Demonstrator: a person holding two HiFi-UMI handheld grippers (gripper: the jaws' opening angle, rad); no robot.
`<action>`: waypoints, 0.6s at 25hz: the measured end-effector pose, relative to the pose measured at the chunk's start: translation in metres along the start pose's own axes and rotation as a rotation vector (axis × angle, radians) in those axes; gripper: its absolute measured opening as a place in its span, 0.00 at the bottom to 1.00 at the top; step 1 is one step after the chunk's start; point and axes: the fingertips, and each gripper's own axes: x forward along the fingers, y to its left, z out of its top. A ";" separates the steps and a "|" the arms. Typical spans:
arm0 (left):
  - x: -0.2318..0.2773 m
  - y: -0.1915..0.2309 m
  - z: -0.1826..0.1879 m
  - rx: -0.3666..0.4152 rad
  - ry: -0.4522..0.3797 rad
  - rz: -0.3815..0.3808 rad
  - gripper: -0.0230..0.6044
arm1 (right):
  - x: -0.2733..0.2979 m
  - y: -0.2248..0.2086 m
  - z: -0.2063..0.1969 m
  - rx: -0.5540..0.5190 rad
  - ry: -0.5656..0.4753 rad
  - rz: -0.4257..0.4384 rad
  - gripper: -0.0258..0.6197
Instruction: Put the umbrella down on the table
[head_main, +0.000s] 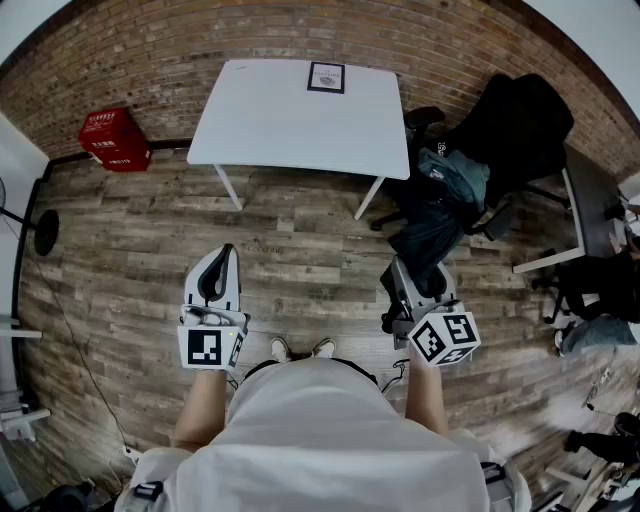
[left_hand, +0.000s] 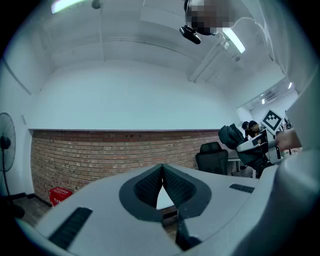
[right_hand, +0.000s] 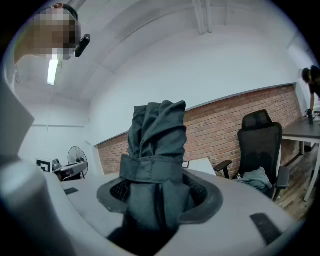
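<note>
Right tool (right_hand: 159, 192) pinches folded dark grey fabric umbrella (right_hand: 157, 145), strapped shut, sticking out past the tool's tips. Left tool (left_hand: 162, 170) pressed together, empty. White rectangular desk (head_main: 290, 120) ahead of both tools, well apart.

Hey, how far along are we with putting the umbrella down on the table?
Done: the folded umbrella sits clamped in the right tool. In hand: carrying it, with the white table ahead across the wooden floor. Left: reach the table and lay the umbrella down. The left tool is shut, empty.
</note>
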 end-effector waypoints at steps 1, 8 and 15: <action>0.000 0.000 0.000 0.000 0.000 0.000 0.07 | 0.000 0.000 -0.001 -0.001 0.001 0.000 0.42; 0.000 -0.009 0.001 0.005 0.006 0.008 0.07 | -0.005 -0.007 0.004 0.025 -0.021 0.026 0.42; -0.015 -0.028 0.002 0.015 0.011 0.055 0.07 | -0.013 -0.020 0.002 -0.002 -0.010 0.072 0.42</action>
